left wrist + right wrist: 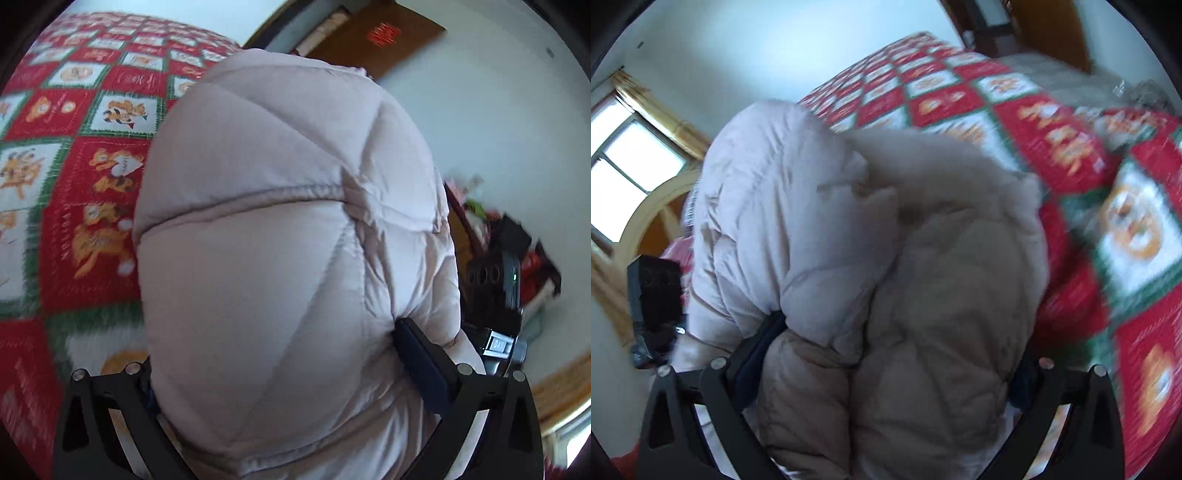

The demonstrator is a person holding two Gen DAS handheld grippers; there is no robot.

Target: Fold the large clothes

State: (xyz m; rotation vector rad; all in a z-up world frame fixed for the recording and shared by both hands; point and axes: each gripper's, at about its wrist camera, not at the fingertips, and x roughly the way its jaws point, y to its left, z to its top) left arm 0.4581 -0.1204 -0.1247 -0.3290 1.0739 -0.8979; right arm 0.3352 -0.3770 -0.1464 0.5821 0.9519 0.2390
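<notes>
The coat (288, 229), a puffy, quilted, pale one, fills the middle of both my wrist views. It is bunched up over the bed (74, 155), near the bed's edge by the white wall (480, 122). In the right view a furry trim (945, 173) runs across the top of the bundle.

My left hand-held gripper (291, 369) has the coat bulging between its fingers. The dark pad of one finger (424, 369) digs into the fabric; the other pad is hidden behind the padding. The jaws stand wide, filled by the thick bundle, which they appear to clamp.

My right hand-held gripper (886, 373) also has the coat between its fingers. Its jaws are spread about as wide as they go. One pad (757, 350) lies against the fabric, but I cannot tell whether they squeeze it.

Each view shows the other gripper just beside the coat. The quilt (1071, 147) is red, white and green checks. A window (631, 162) sits in the far wall.
</notes>
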